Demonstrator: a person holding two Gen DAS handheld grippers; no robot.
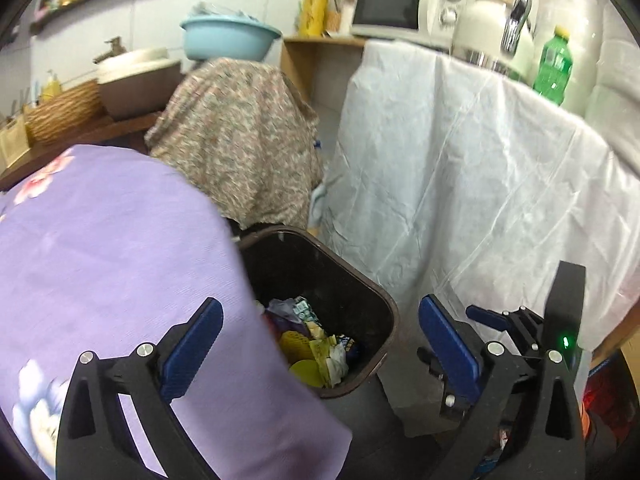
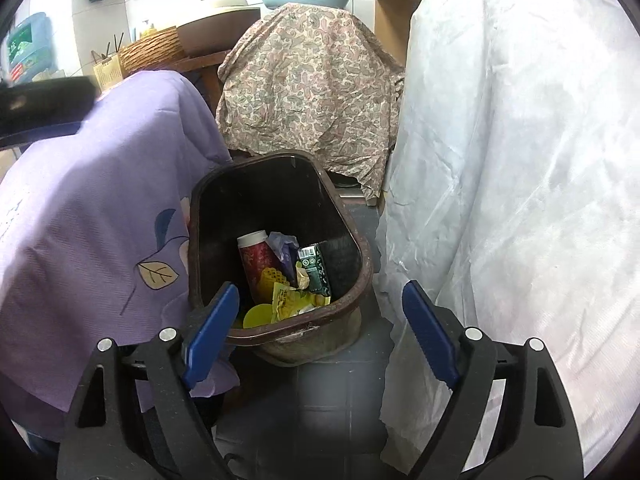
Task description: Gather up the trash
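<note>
Right wrist view shows the right gripper (image 2: 320, 320) with jaws wide and empty above the brown bin (image 2: 280, 332) on the floor, where trash (image 2: 284, 276) already lies, the left gripper (image 1: 320, 344) equally wide, likely to drop more.

One brown trash bin (image 2: 280, 320) stands on the floor. Around the bin hang three cloths: one purple (image 2: 92, 220), one paisley (image 2: 308, 92), one white (image 2: 520, 180).

The dark green printed carton (image 2: 317, 268) in the brown plastic bin (image 2: 320, 324) bears print; none legible.
</note>
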